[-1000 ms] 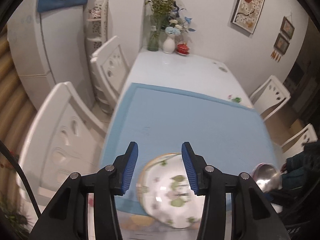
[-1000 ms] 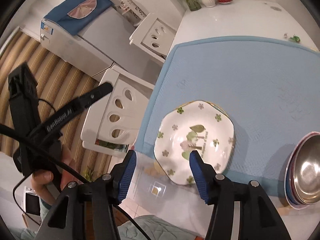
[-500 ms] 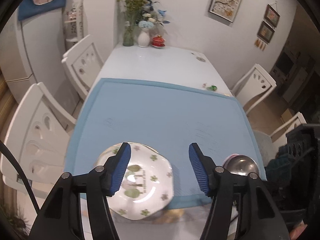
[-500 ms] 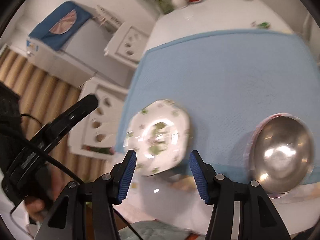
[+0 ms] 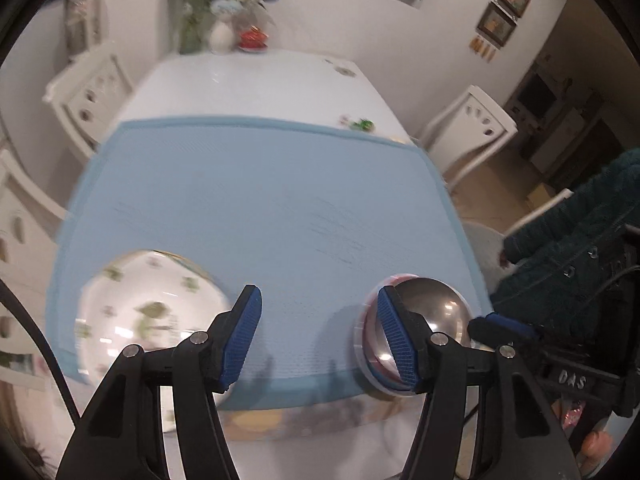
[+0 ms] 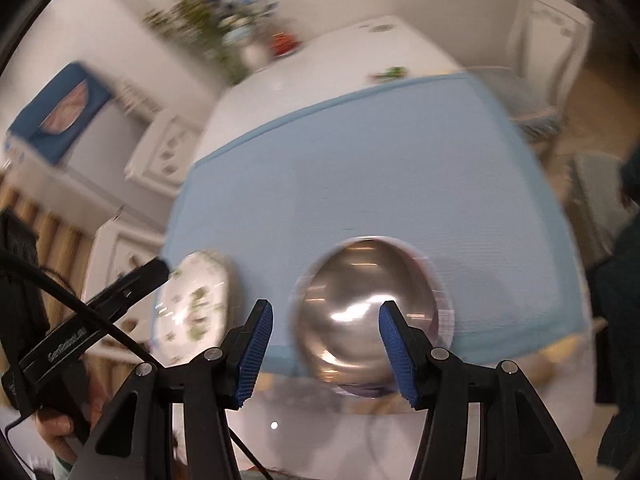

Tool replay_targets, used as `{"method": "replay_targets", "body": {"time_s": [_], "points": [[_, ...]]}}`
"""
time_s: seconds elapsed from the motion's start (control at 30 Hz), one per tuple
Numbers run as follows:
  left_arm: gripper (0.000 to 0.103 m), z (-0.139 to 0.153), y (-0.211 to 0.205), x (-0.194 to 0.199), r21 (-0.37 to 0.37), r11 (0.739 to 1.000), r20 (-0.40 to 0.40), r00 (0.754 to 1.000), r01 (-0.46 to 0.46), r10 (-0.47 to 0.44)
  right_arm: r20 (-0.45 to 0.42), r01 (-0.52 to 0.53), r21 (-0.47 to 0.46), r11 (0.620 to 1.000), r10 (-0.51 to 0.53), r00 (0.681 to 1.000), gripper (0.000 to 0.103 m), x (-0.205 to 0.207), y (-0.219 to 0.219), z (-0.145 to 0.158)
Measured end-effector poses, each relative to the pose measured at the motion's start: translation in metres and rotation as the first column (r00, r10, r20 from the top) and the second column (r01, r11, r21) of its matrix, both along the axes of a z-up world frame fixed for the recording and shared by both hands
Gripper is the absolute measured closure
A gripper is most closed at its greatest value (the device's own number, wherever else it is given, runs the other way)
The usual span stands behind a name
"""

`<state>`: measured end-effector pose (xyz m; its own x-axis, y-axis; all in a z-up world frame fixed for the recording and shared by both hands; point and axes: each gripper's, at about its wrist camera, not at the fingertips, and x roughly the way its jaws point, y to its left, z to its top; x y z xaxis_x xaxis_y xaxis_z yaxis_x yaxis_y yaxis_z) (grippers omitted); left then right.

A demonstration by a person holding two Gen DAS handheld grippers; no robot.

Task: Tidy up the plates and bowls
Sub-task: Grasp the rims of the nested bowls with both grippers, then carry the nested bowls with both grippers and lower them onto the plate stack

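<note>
A white plate with green flower prints [image 5: 148,312] lies at the near left of the blue mat [image 5: 260,208]; it also shows in the right wrist view [image 6: 194,308]. A shiny steel bowl [image 5: 436,312] sits on pink and blue dishes at the near right, and fills the right wrist view [image 6: 366,308]. My left gripper [image 5: 320,340] is open and empty, above the mat between plate and bowl. My right gripper [image 6: 326,352] is open and empty, with the bowl framed between its fingers. The left gripper's body [image 6: 100,308] shows by the plate.
The white table [image 5: 260,80] carries vases with flowers [image 5: 220,32] and a red dish [image 5: 252,38] at the far end, and a small green object [image 5: 362,124] by the mat's far edge. White chairs [image 5: 468,128] stand at both sides. A fridge [image 6: 60,128] stands left.
Both grippers have swung right. The plate has slid from between the left fingers to their left. The steel bowl has come from the right edge to between the right fingers.
</note>
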<state>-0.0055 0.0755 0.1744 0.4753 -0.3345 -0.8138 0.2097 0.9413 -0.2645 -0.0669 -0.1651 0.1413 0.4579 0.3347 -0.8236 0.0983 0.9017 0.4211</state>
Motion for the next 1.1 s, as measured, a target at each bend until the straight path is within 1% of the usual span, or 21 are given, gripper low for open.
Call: {"method": "replay_targets", "body": {"time_s": [0.07, 0.1, 0.13, 0.17, 0.23, 0.3, 0.4, 0.47, 0.53, 0.6, 0.63, 0.7, 0.73, 0.77, 0.83, 0.87, 0.9, 0.97, 1.03, 1.1], "points": [[0.045, -0.016, -0.020, 0.005, -0.020, 0.998, -0.047, 0.998, 0.052, -0.053, -0.040, 0.039, 0.005, 0.999, -0.039, 0.998, 0.049, 0.001, -0.018, -0.013], [0.044, -0.024, -0.028, 0.007, -0.024, 0.997, -0.069, 0.995, 0.072, -0.073, -0.060, 0.042, 0.003, 0.999, -0.042, 0.997, 0.049, 0.003, -0.024, -0.020], [0.043, -0.031, -0.036, 0.009, -0.027, 0.996, -0.090, 0.992, 0.087, -0.089, -0.075, 0.039, 0.001, 0.999, -0.039, 0.996, 0.049, 0.005, -0.027, -0.028], [0.038, -0.041, -0.043, 0.011, -0.028, 0.994, -0.120, 0.987, 0.102, -0.105, -0.093, 0.032, 0.003, 0.999, -0.032, 0.995, 0.049, 0.008, -0.030, -0.037], [0.038, -0.061, -0.052, 0.016, -0.028, 0.992, -0.176, 0.976, 0.126, -0.129, -0.132, 0.004, 0.009, 1.000, -0.002, 0.991, 0.049, 0.014, -0.030, -0.056], [0.038, -0.081, -0.056, 0.021, -0.036, 0.993, -0.233, 0.965, 0.116, -0.121, -0.182, -0.013, 0.035, 0.999, 0.019, 0.983, 0.049, 0.017, -0.035, -0.075], [0.038, -0.102, -0.057, 0.025, -0.092, 0.992, -0.303, 0.947, 0.086, -0.110, -0.206, 0.002, 0.123, 0.992, 0.024, 0.978, 0.049, 0.020, -0.047, -0.094], [0.038, -0.115, -0.057, 0.027, -0.133, 0.990, -0.347, 0.933, 0.056, -0.099, -0.209, -0.005, 0.135, 0.991, 0.033, 0.977, 0.049, 0.022, -0.050, -0.101], [0.038, -0.125, -0.057, 0.028, -0.166, 0.985, -0.377, 0.921, 0.035, -0.096, -0.204, -0.025, 0.125, 0.992, 0.051, 0.978, 0.049, 0.023, -0.052, -0.110], [0.038, -0.131, -0.059, 0.028, -0.182, 0.982, -0.388, 0.915, 0.042, -0.111, -0.223, -0.061, 0.127, 0.990, 0.088, 0.971, 0.049, 0.021, -0.050, -0.123], [0.038, -0.132, -0.060, 0.029, -0.178, 0.983, -0.386, 0.915, 0.047, -0.114, -0.233, -0.072, 0.148, 0.986, 0.106, 0.967, 0.049, 0.019, -0.050, -0.129], [0.038, -0.134, -0.065, 0.028, -0.158, 0.986, -0.368, 0.923, 0.063, -0.118, -0.228, -0.078, 0.215, 0.974, 0.127, 0.965, 0.049, 0.018, -0.052, -0.137], [0.038, -0.137, -0.067, 0.028, -0.145, 0.987, -0.357, 0.927, 0.066, -0.114, -0.220, -0.081, 0.233, 0.969, 0.134, 0.966, 0.049, 0.019, -0.052, -0.139], [0.040, -0.141, -0.070, 0.032, -0.145, 0.987, -0.357, 0.927, 0.067, -0.115, -0.211, -0.085, 0.243, 0.966, 0.139, 0.968, 0.049, 0.020, -0.052, -0.141], [0.045, -0.151, -0.073, 0.033, -0.164, 0.984, -0.382, 0.915, 0.066, -0.125, -0.196, -0.095, 0.275, 0.957, 0.153, 0.969, 0.049, 0.025, -0.050, -0.143], [0.050, -0.156, -0.075, 0.033, -0.201, 0.977, -0.395, 0.907, 0.070, -0.146, -0.197, -0.097, 0.287, 0.953, 0.158, 0.968, 0.048, 0.028, -0.050, -0.144], [0.052, -0.156, -0.072, 0.034, -0.222, 0.973, -0.395, 0.907, 0.061, -0.147, -0.196, -0.094, 0.286, 0.954, 0.154, 0.968, 0.047, 0.028, -0.050, -0.145], [0.053, -0.157, -0.069, 0.035, -0.244, 0.969, -0.392, 0.910, 0.040, -0.137, -0.179, -0.100, 0.281, 0.955, 0.154, 0.972, 0.046, 0.028, -0.049, -0.143], [0.054, -0.155, -0.066, 0.032, -0.242, 0.969, -0.380, 0.915, 0.044, -0.137, -0.168, -0.108, 0.258, 0.960, 0.154, 0.974, 0.046, 0.027, -0.046, -0.140], [0.056, -0.150, -0.064, 0.027, -0.219, 0.974, -0.357, 0.925, 0.055, -0.132, -0.166, -0.110, 0.223, 0.969, 0.149, 0.975, 0.046, 0.032, -0.033, -0.135]]}}
